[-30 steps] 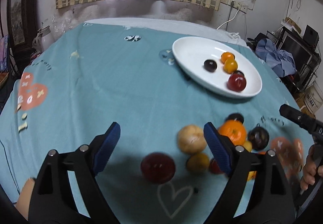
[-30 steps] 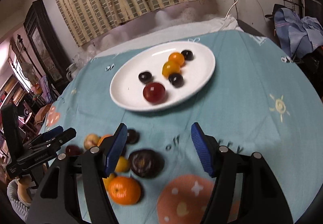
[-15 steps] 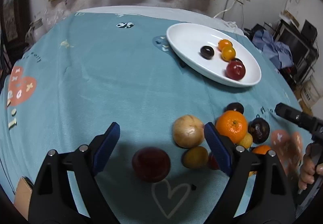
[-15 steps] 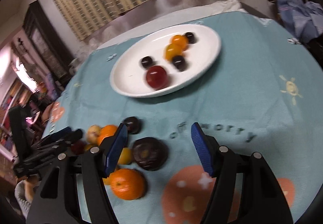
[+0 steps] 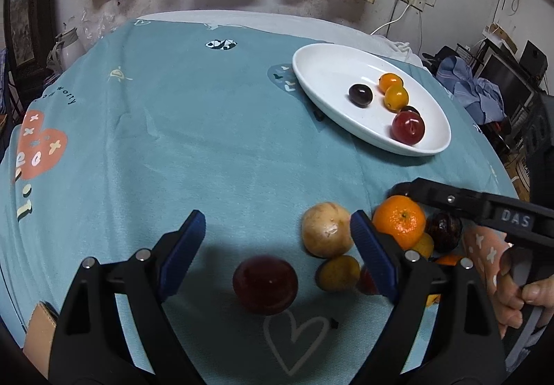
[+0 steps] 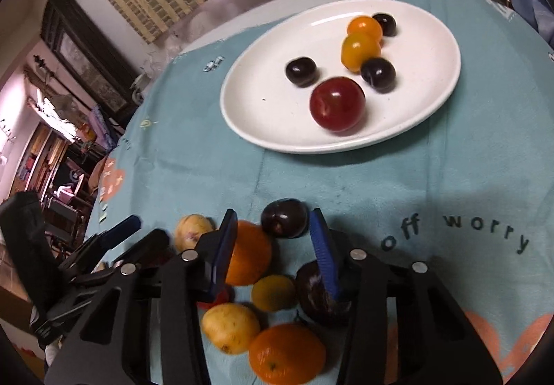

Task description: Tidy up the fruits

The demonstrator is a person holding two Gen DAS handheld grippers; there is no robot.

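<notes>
A white oval plate (image 5: pixel 322 73) (image 6: pixel 256 114) holds a red plum (image 6: pixel 337 103), dark plums and two small orange fruits. A pile of loose fruit lies on the teal cloth. My left gripper (image 5: pixel 277 243) is open, low over a dark red plum (image 5: pixel 265 284), beside a tan round fruit (image 5: pixel 327 229) and an orange (image 5: pixel 400 220). My right gripper (image 6: pixel 273 246) is open over the pile, its fingers either side of a dark plum (image 6: pixel 284 218) and an orange (image 6: pixel 249 256). The right gripper's arm shows in the left wrist view (image 5: pixel 477 208).
More loose fruit lies under the right gripper: a yellow fruit (image 6: pixel 230 322), a second orange (image 6: pixel 287 353), a dark wrinkled fruit (image 6: pixel 320 295). The round table's edge drops off at the far side; clothes and furniture stand at the right.
My right gripper has moved down and forward into the fruit pile and its fingers have narrowed. My left gripper has shifted slightly over the dark red plum.
</notes>
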